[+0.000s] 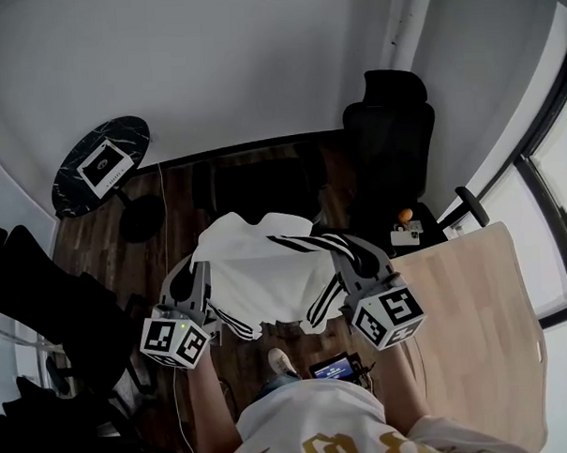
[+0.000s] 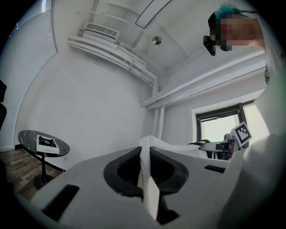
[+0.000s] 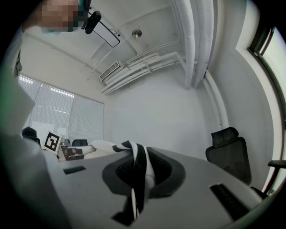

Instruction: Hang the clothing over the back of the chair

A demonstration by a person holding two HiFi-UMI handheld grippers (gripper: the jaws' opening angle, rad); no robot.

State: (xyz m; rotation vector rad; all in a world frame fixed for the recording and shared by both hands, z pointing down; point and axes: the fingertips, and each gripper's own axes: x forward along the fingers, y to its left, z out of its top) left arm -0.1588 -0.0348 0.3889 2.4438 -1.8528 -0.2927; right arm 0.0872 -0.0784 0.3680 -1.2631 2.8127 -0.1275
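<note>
Clothing [image 1: 267, 273]: centre frame, spread between my 2 grippers | left gripper [image 1: 197, 276]: pinching white edge | right gripper [image 1: 349, 263]: pinching striped edge | handling: soft, light, will sag; I judge the 2 outer-edge holds best | chair [image 1: 390, 141]: upper right

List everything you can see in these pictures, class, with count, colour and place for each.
garment: one, white with black stripes, stretched between both tongs
office chair: one, black, beyond the garment, to the right
side table: one, round, black, far left
flat item: one, white, on the side table
desk: one, light wood, right
left tongs: one, grey, shut on the garment's white edge
right tongs: one, grey, shut on a striped part
shirt: one, white with gold print, on the person, bottom edge
</note>
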